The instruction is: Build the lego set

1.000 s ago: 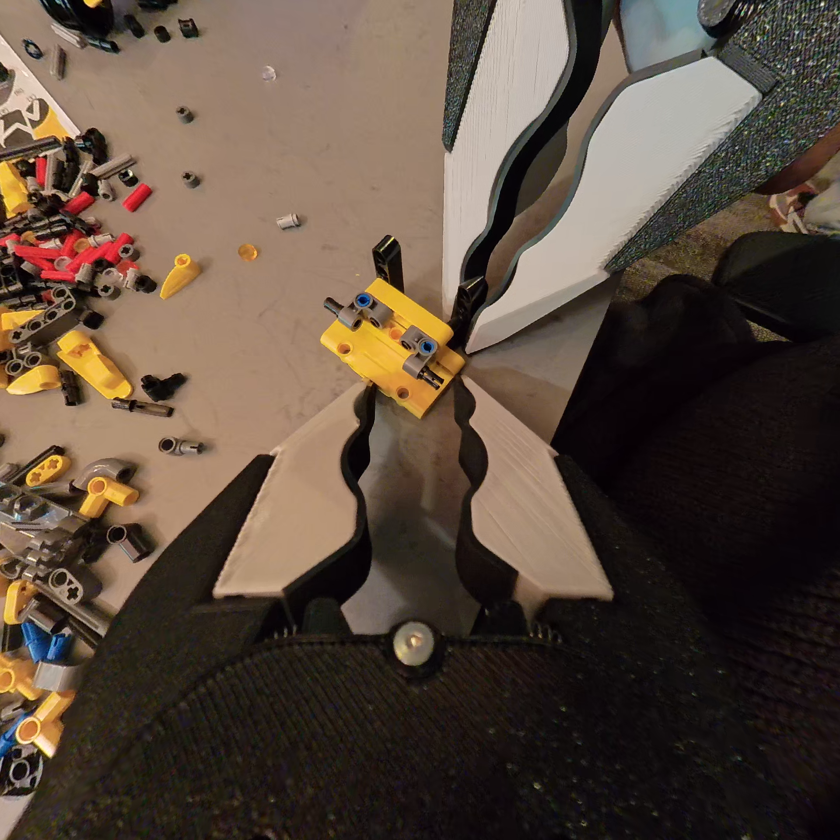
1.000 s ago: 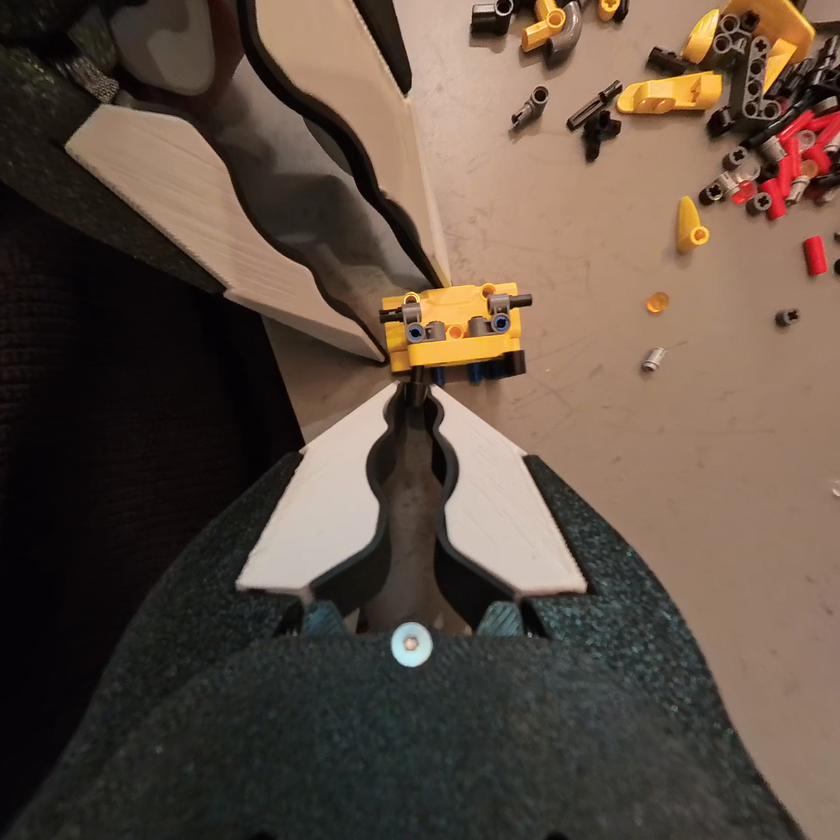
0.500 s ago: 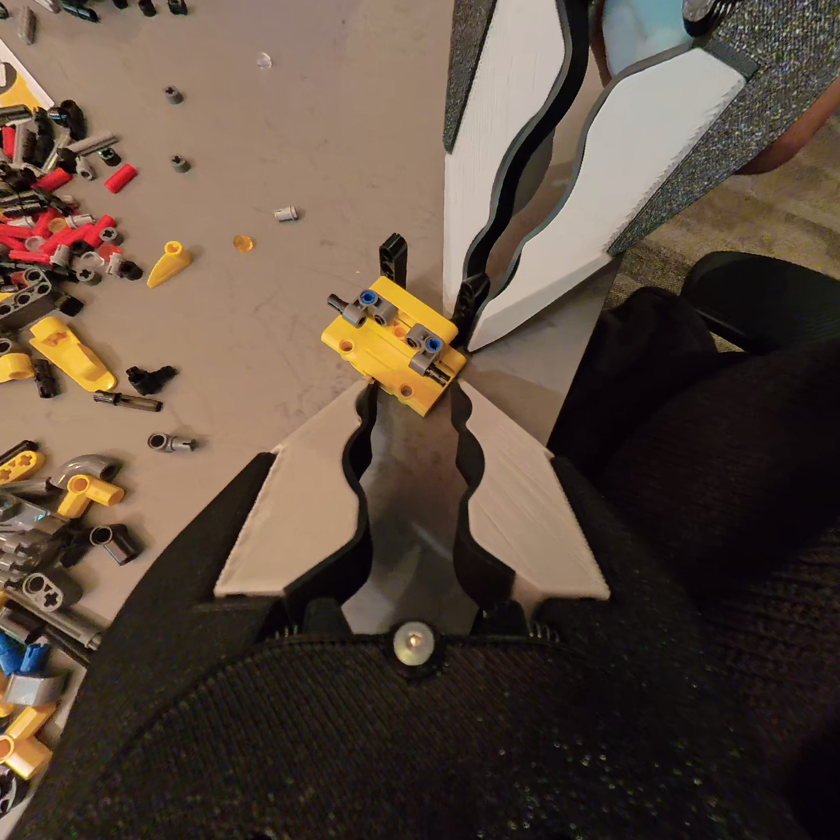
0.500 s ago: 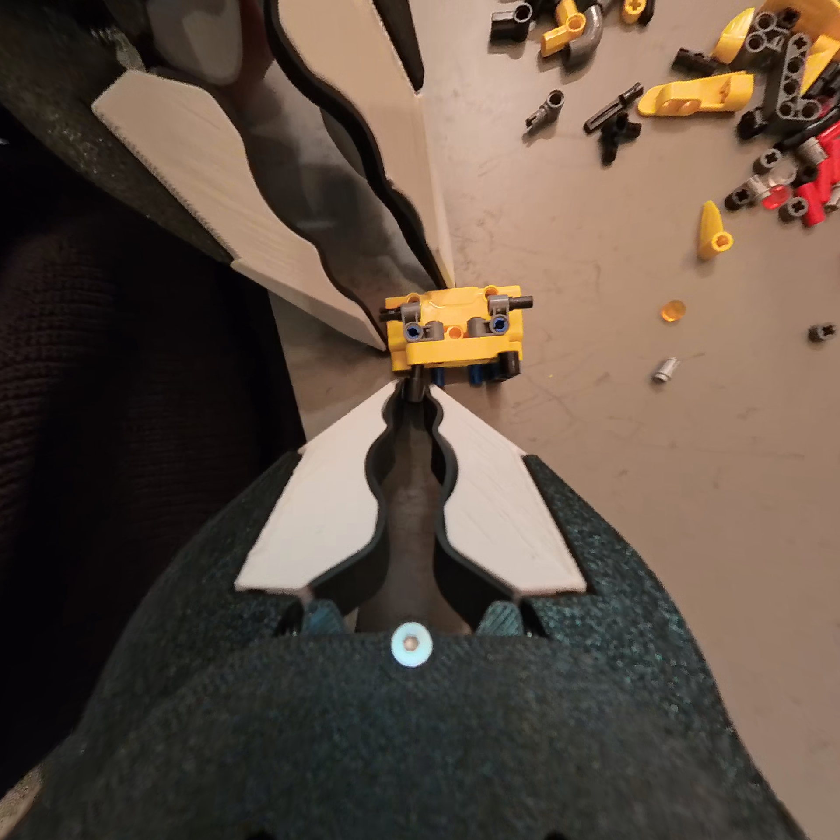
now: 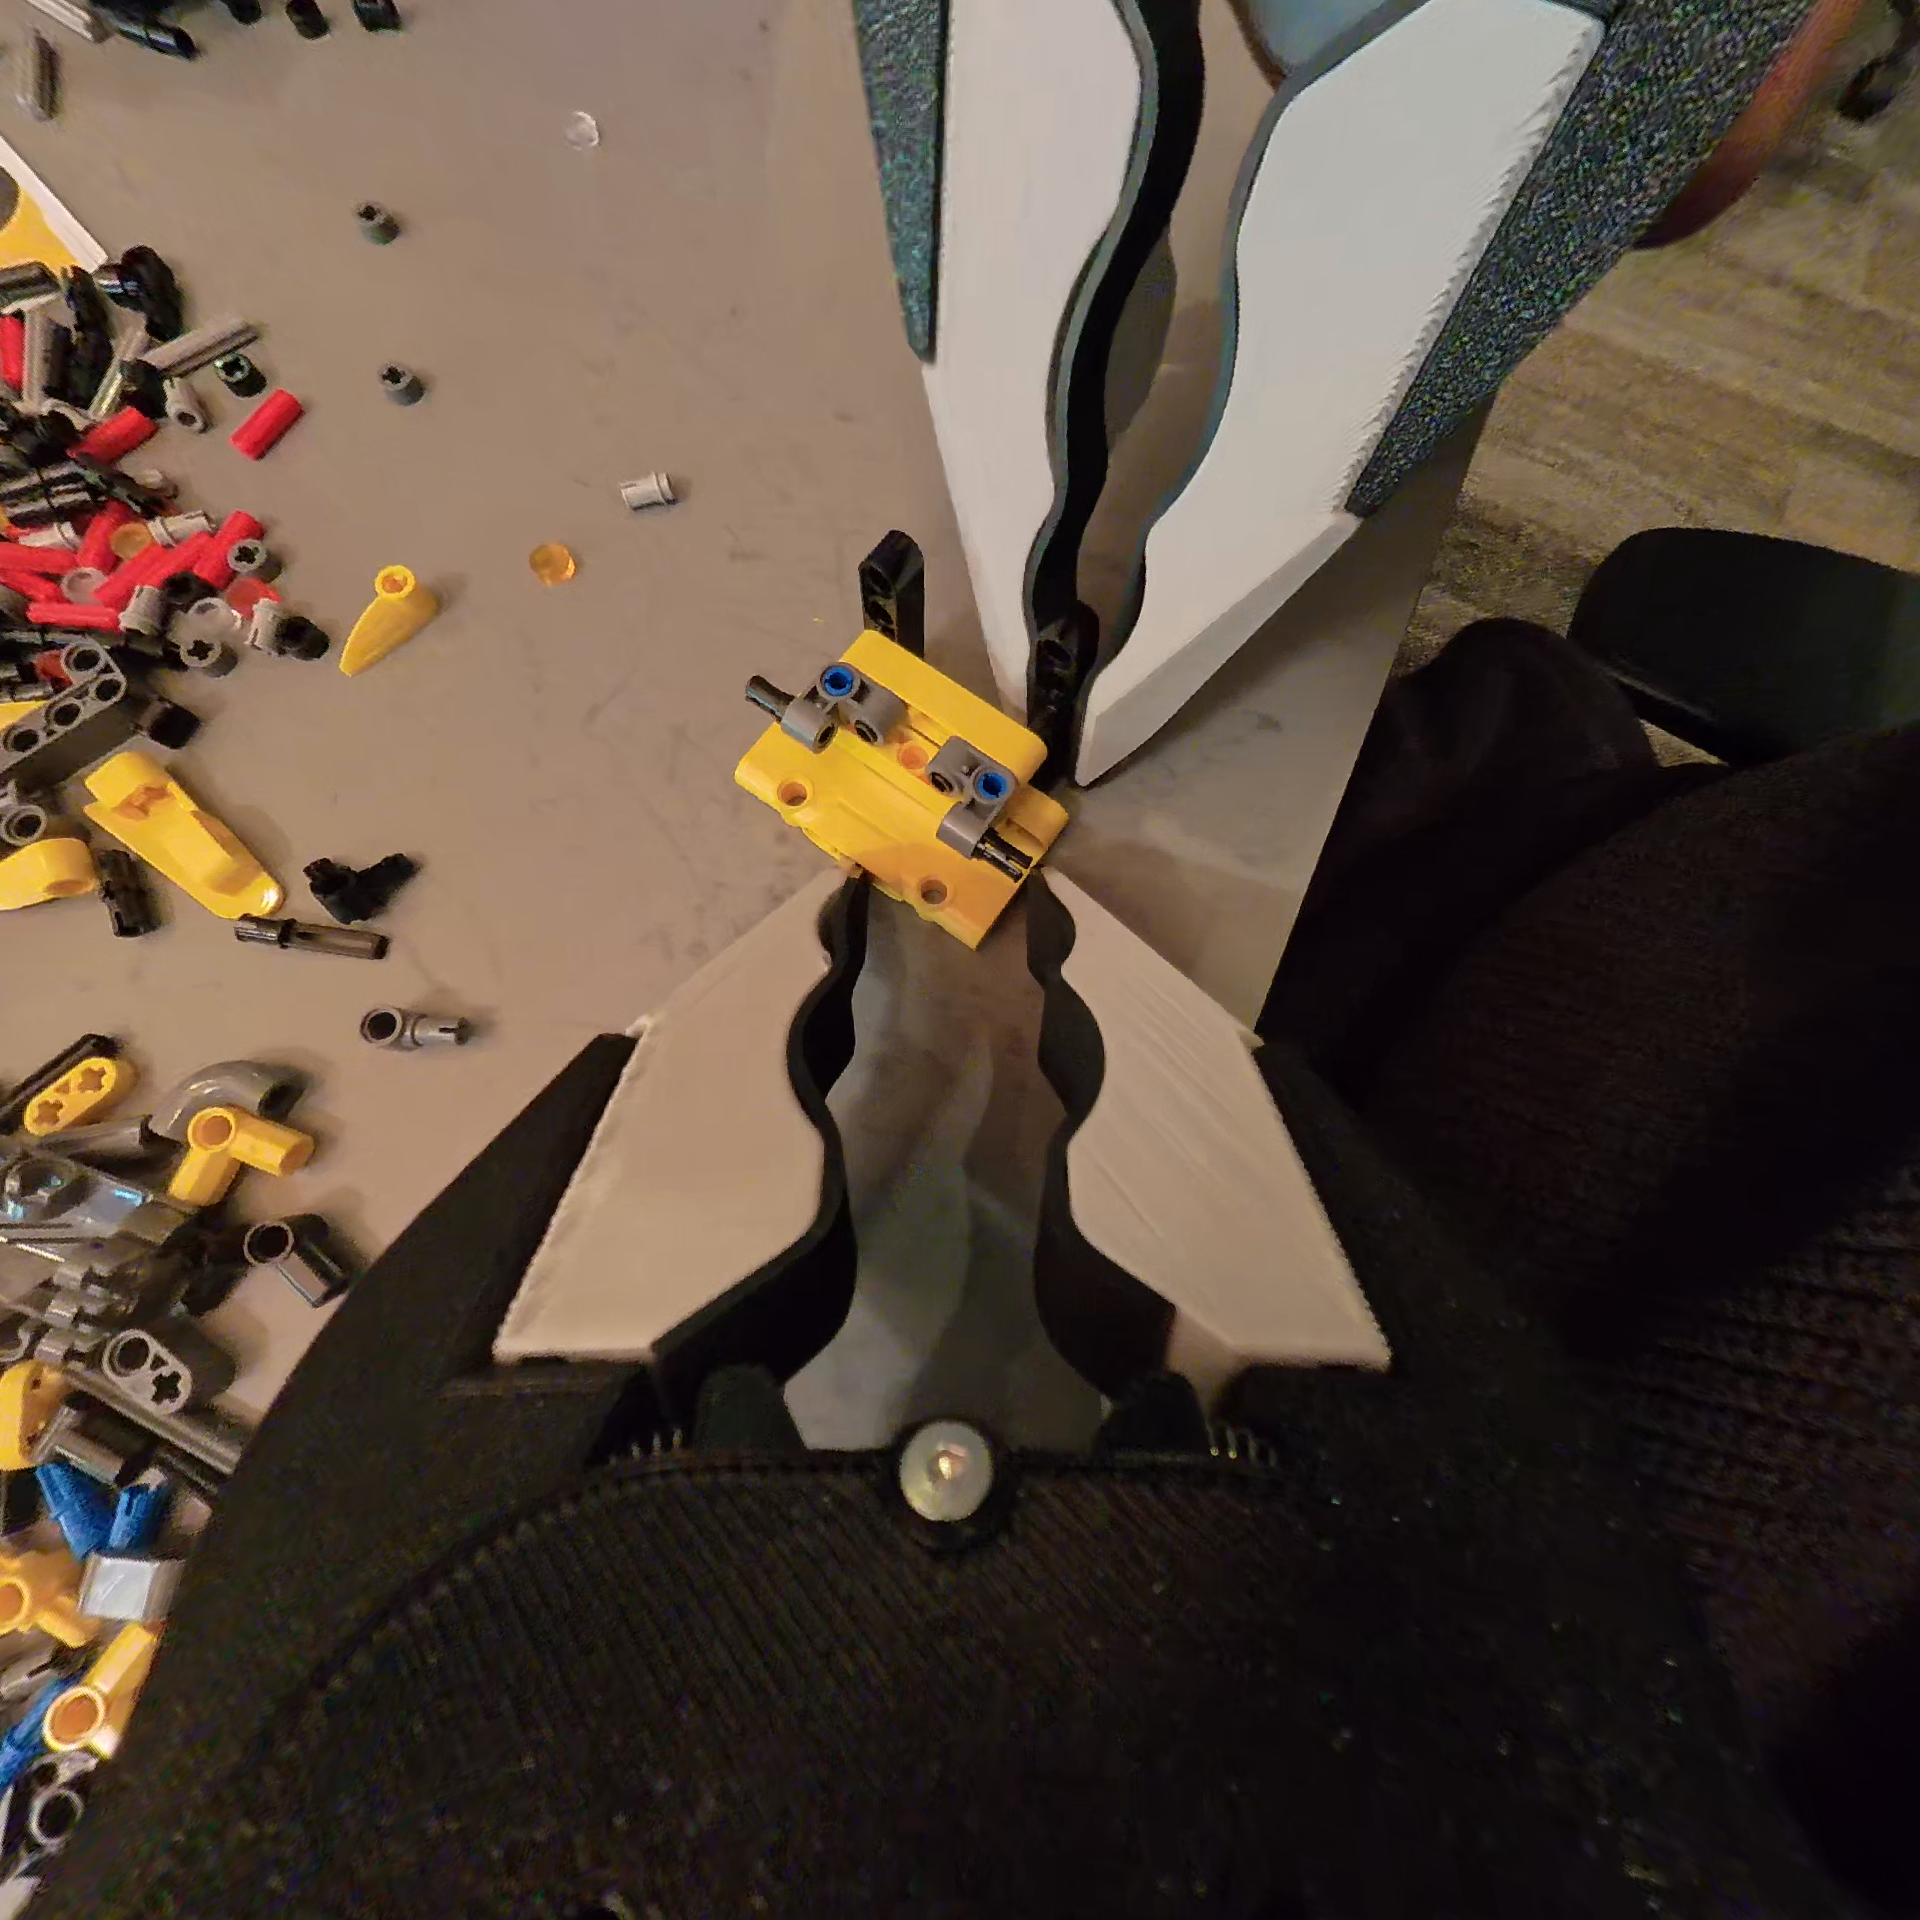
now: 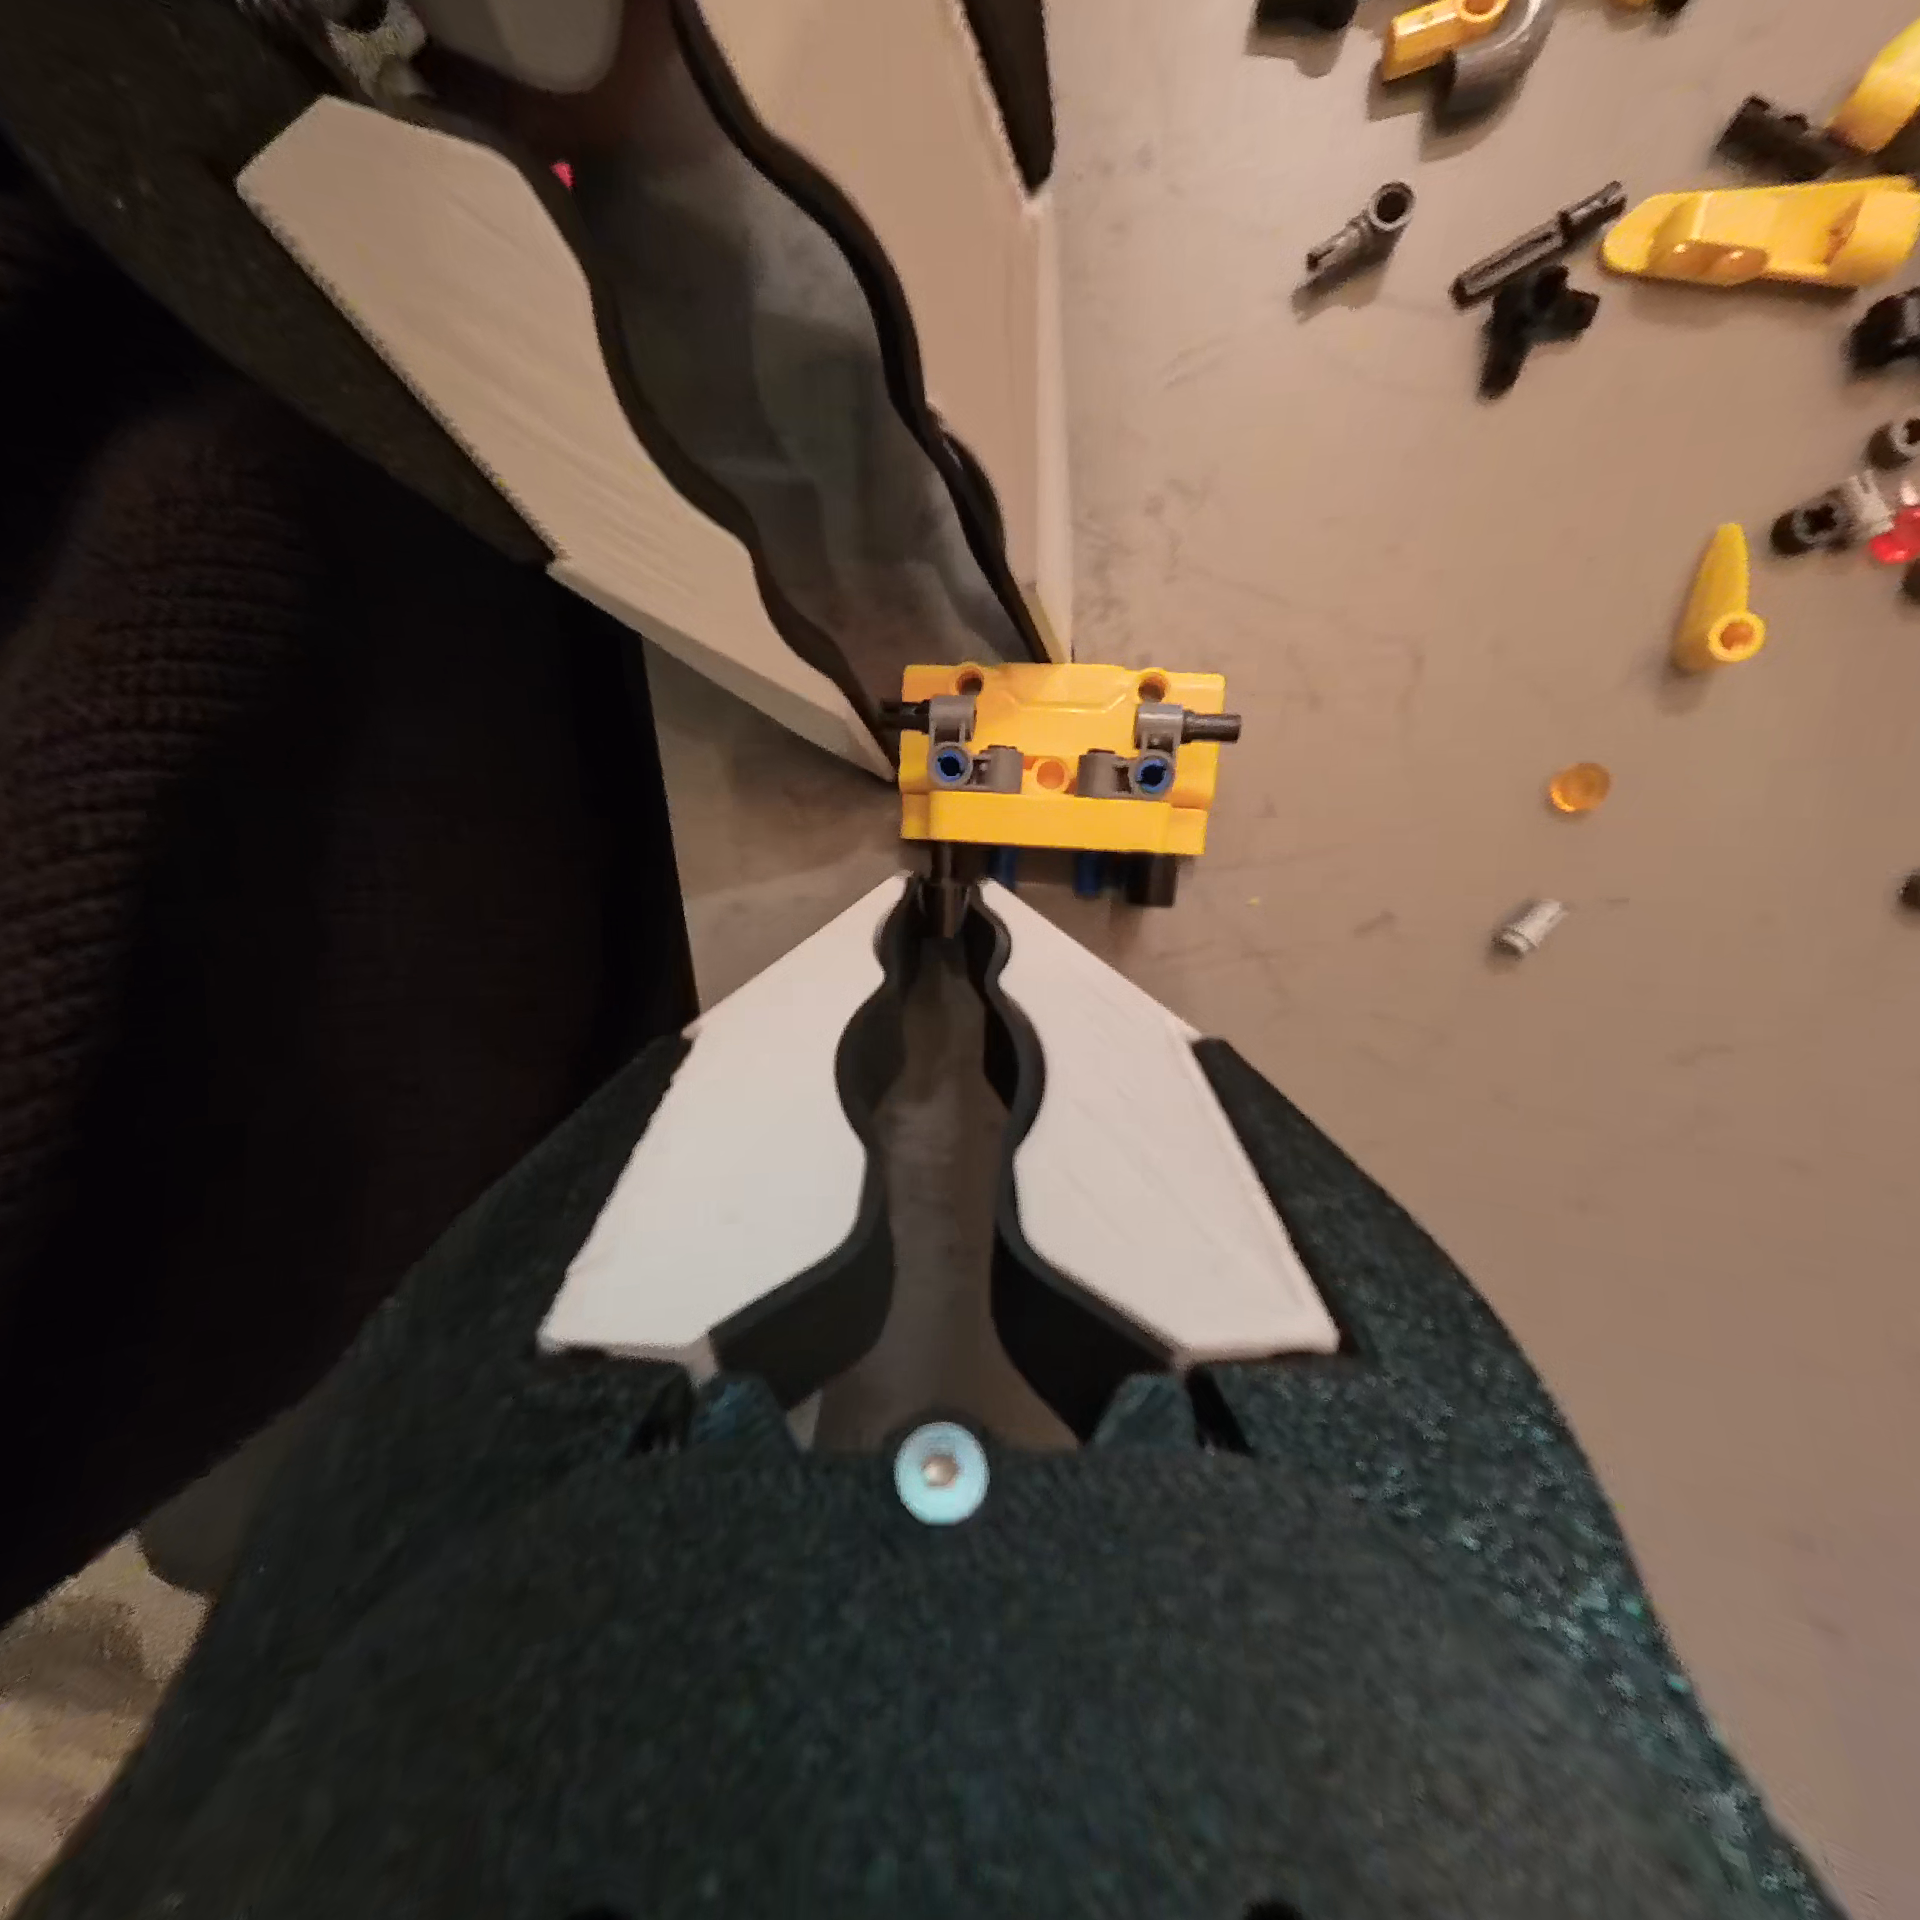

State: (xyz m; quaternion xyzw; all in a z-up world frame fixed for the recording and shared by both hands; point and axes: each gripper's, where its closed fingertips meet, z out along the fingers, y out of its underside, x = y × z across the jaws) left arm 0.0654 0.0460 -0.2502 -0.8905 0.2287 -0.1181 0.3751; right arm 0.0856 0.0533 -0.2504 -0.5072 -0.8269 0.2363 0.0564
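A small yellow block assembly point(image 5: 894, 800) with grey connectors, blue pins and black beams is held between both grippers just above the grey table point(image 5: 623, 312). My left gripper point(image 5: 940, 894) is shut on the assembly's near yellow edge. My right gripper point(image 6: 943, 896) is shut on a thin black beam point(image 6: 943, 878) that sticks out under the assembly point(image 6: 1060, 774). In the left wrist view the right gripper point(image 5: 1070, 717) comes in from the top and pinches that beam point(image 5: 1060, 660). A second black beam point(image 5: 894, 587) stands free behind the block.
A pile of loose red, black, grey and yellow parts point(image 5: 94, 582) covers the table's left side. A yellow cone point(image 5: 390, 623), an orange stud point(image 5: 551, 561) and a grey pin point(image 5: 646, 490) lie nearer. The table edge point(image 5: 1340, 831) and dark clothing point(image 5: 1558, 1039) are right. Left and right tips are no more than a few centimetres apart.
Both grippers keep their hold on the assembly. In the right wrist view the loose parts have slid to the right and look larger, so the held pair has drifted slightly over the table.
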